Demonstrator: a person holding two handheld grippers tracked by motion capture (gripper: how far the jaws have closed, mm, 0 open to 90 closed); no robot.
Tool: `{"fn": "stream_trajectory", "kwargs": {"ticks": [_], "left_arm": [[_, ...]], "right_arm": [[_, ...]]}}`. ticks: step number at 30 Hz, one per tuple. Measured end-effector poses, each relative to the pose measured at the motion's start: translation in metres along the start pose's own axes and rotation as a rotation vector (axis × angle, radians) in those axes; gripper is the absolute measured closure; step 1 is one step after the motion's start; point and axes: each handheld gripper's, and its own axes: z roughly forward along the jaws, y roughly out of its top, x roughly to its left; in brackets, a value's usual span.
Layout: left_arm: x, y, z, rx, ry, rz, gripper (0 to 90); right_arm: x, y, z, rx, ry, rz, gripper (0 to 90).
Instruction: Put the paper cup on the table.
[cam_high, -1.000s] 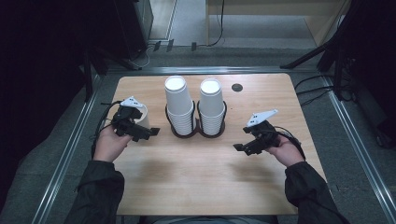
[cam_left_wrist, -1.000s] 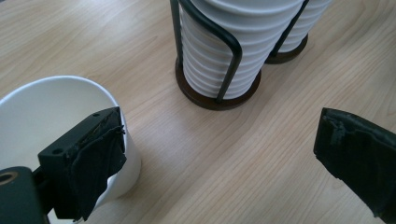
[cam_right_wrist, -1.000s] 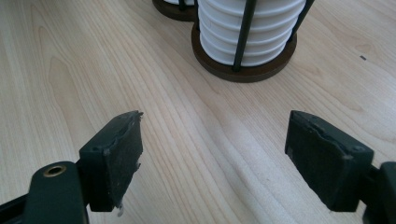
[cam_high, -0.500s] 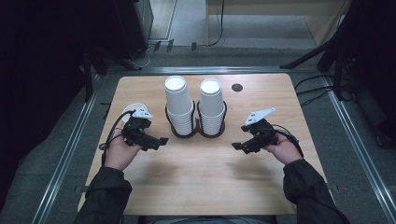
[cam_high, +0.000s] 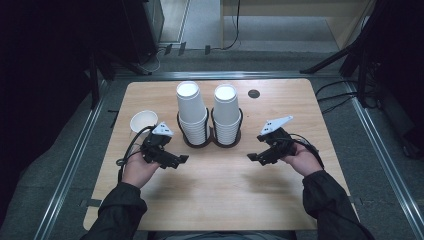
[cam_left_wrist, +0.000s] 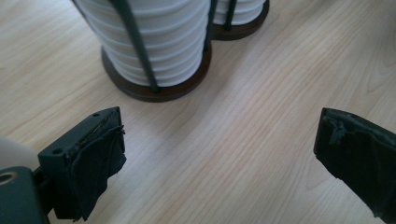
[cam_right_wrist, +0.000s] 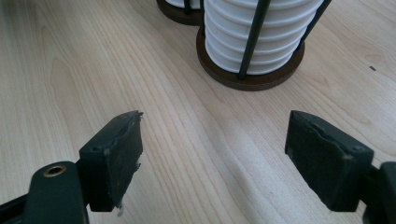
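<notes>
We hold both grippers low over the desk (cam_high: 220, 195), each with its jaws spread wide and nothing between them. Our left gripper (cam_high: 181, 160) sits at about eight o'clock from the left stack of paper cups (cam_high: 191, 112); our right gripper (cam_high: 251, 157) sits at about four o'clock from the right stack of paper cups (cam_high: 226, 112). Each stack stands upside down in a black wire holder (cam_left_wrist: 156, 88) on a dark round base, and the two holders touch at the desk's middle. A single paper cup (cam_high: 143, 121) stands upright, mouth up, at about ten o'clock from our left hand, just beside it.

We judge that the cups will be very light, thin-walled and easy to crush or dent. The single cup is best taken across its upper wall near the rolled rim, where it is stiffest, with a gentle squeeze. Nested cups may cling together, so a top cup should lift slowly.
</notes>
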Motion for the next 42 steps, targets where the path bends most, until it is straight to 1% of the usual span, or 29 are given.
{"fn": "stream_trajectory", "kwargs": {"ticks": [1,4,5,6,7,8,9,12,14,15,17,19,21,22,24,25,26,28,36,39,42], "left_arm": [[-0.001,0.000,0.002,0.005,-0.001,0.008,2.1],[-0.004,0.000,0.005,0.001,-0.010,0.016,2.1],[-0.005,-0.001,0.006,-0.001,-0.013,0.027,2.1],[-0.006,-0.001,0.010,-0.004,-0.029,0.024,2.0],[-0.006,-0.001,0.010,-0.004,-0.029,0.024,2.1],[-0.007,-0.002,0.012,-0.013,-0.040,0.012,2.1],[-0.010,-0.002,0.018,-0.005,-0.074,0.004,2.1],[-0.017,0.000,0.027,0.021,-0.078,0.037,2.1],[-0.018,0.002,0.029,0.023,-0.084,0.043,2.1],[-0.022,0.004,0.034,0.027,-0.095,0.053,2.1],[-0.026,0.007,0.037,0.033,-0.099,0.071,2.0],[-0.030,0.009,0.040,0.038,-0.107,0.082,2.1],[-0.033,0.011,0.044,0.045,-0.123,0.093,2.1],[-0.033,0.011,0.044,0.045,-0.123,0.093,2.1],[-0.039,0.013,0.048,0.051,-0.127,0.147,2.1],[-0.040,0.014,0.049,0.046,-0.136,0.158,2.1],[-0.040,0.014,0.049,0.046,-0.136,0.158,2.0],[-0.044,0.016,0.052,0.043,-0.159,0.162,2.1],[-0.053,0.022,0.058,0.040,-0.198,0.168,2.1],[-0.054,0.023,0.059,0.049,-0.201,0.183,2.1],[-0.053,0.023,0.060,0.048,-0.199,0.177,2.1]], "right_arm": [[0.000,0.000,0.000,0.000,0.000,-0.001,19.5],[0.001,0.000,0.001,0.002,0.000,-0.001,19.5],[0.001,0.000,0.001,0.006,0.001,-0.001,19.4],[0.001,-0.001,0.002,0.014,0.001,-0.007,19.4],[0.002,-0.001,0.003,0.015,0.001,-0.008,19.4],[0.002,-0.001,0.003,0.015,0.001,-0.008,19.4],[0.002,-0.002,0.004,0.018,0.004,-0.007,19.4],[0.004,-0.003,0.004,0.023,0.006,-0.009,19.4],[0.005,-0.004,0.004,0.028,0.006,-0.011,19.4],[0.006,-0.005,0.004,0.029,0.003,-0.010,19.4],[0.007,-0.007,0.004,0.032,0.006,-0.014,19.5],[0.009,-0.008,0.004,0.034,0.003,-0.010,19.4],[0.010,-0.009,0.004,0.036,0.005,-0.012,19.5],[0.011,-0.010,0.004,0.038,0.002,-0.010,19.4],[0.011,-0.011,0.003,0.033,0.001,0.005,19.3],[0.012,-0.011,0.003,0.028,0.000,0.016,19.3],[0.013,-0.011,0.002,0.021,0.001,0.030,19.4],[0.014,-0.012,0.001,0.012,0.003,0.030,19.4],[0.019,-0.013,0.003,0.025,0.004,0.021,19.4],[0.020,-0.014,0.003,0.027,0.005,0.019,19.4],[0.020,-0.015,0.003,0.031,0.004,0.014,19.4]]}}
